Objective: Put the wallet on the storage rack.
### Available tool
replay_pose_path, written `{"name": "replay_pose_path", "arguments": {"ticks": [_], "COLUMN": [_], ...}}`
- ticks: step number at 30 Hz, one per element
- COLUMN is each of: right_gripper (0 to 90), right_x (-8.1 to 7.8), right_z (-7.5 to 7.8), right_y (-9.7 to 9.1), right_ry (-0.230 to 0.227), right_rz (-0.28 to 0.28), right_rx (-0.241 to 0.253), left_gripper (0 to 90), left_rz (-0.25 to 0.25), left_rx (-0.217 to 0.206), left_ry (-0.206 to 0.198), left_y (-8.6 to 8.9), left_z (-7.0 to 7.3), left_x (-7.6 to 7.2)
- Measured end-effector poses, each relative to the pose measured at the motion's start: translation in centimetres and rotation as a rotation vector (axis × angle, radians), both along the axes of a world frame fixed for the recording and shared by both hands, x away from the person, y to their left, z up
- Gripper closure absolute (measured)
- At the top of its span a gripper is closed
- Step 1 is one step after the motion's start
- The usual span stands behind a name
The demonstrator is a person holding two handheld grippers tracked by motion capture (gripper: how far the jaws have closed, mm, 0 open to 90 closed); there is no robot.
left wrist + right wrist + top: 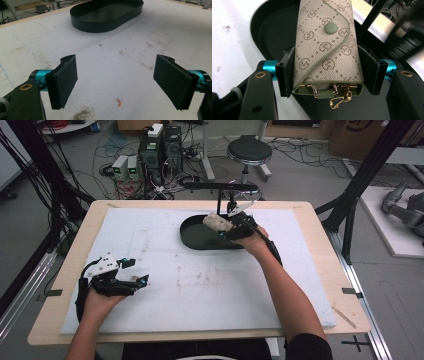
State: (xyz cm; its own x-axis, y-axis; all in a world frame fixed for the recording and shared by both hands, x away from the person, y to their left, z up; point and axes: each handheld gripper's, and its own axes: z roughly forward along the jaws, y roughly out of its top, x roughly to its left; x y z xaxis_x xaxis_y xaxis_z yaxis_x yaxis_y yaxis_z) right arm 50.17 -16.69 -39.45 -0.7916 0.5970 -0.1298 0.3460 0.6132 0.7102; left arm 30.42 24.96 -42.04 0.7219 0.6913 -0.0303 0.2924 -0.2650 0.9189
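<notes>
A beige monogram pouch [325, 47] with a snap button and gold clasps sits between the pads of my right gripper [328, 71], which is shut on it. In the high view the pouch [217, 222] hangs over the right part of a black oval tray [196, 240], held by the right gripper [231, 228]. My left gripper [134, 271] rests low at the near left of the white mat, open. Its pads [65, 81] stand wide apart with nothing between them, and the tray [105, 18] lies far ahead of it.
The white foam mat [200, 285] covers most of the wooden table and has faint stains. A black stand [221, 187] rises at the table's far edge behind the tray. Cables, computers and a stool are on the floor beyond.
</notes>
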Motion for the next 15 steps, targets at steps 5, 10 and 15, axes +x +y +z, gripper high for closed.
{"name": "replay_pose_path", "arguments": {"ticks": [5,10,15], "right_gripper": [37.3,37.3,37.2], "right_x": [1.0,1.7,2.0], "right_z": [-1.0,-1.8,-2.5], "right_y": [0.6,1.3,1.8], "right_ry": [0.017,0.028,0.046], "right_rz": [-0.010,-0.012,-0.011], "right_rx": [-0.024,-0.052,-0.076], "left_gripper": [19.4,19.4,19.4], "left_rz": [0.003,0.006,0.009], "left_rx": [0.003,0.005,0.000], "left_ry": [0.002,0.002,0.005], "left_y": [0.2,0.3,0.3], "left_z": [-0.1,-0.1,-0.2], "left_x": [0.0,0.0,0.0]}}
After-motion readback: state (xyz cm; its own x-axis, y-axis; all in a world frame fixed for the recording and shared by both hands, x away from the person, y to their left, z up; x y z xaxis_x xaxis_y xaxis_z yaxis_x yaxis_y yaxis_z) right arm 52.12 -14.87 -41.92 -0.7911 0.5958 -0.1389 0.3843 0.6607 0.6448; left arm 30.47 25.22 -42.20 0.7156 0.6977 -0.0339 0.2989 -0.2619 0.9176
